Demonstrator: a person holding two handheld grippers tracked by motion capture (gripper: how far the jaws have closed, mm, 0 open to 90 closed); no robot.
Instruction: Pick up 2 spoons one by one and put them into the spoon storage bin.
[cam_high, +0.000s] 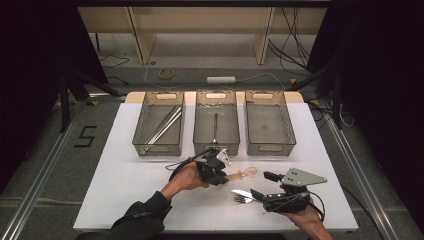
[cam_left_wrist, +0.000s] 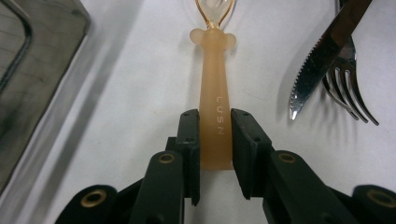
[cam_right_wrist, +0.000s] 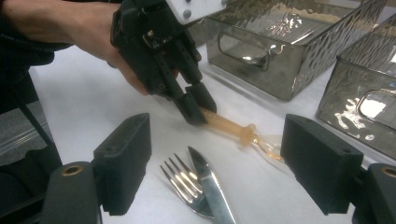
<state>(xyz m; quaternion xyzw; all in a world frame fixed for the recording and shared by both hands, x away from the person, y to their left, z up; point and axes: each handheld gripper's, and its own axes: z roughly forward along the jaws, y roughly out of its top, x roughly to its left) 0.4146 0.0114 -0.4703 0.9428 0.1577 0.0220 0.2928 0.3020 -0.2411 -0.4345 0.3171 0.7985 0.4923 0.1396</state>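
- Left gripper (cam_left_wrist: 215, 140): jaws clamped on the amber spoon (cam_left_wrist: 215, 93) handle, on the table.
- Right gripper (cam_right_wrist: 215, 168): jaws apart, empty, at the spoon's 5 o'clock, over fork (cam_right_wrist: 187, 184) and knife (cam_right_wrist: 210, 186).

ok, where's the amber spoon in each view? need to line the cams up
High view: amber spoon lies on the table just right of the left gripper, below the middle bin.
Left gripper view: centre, handle between the jaws, bowl at the top edge.
Right gripper view: centre, slanting down-right from the left gripper.
Shared landmark: knife lying over the fork.
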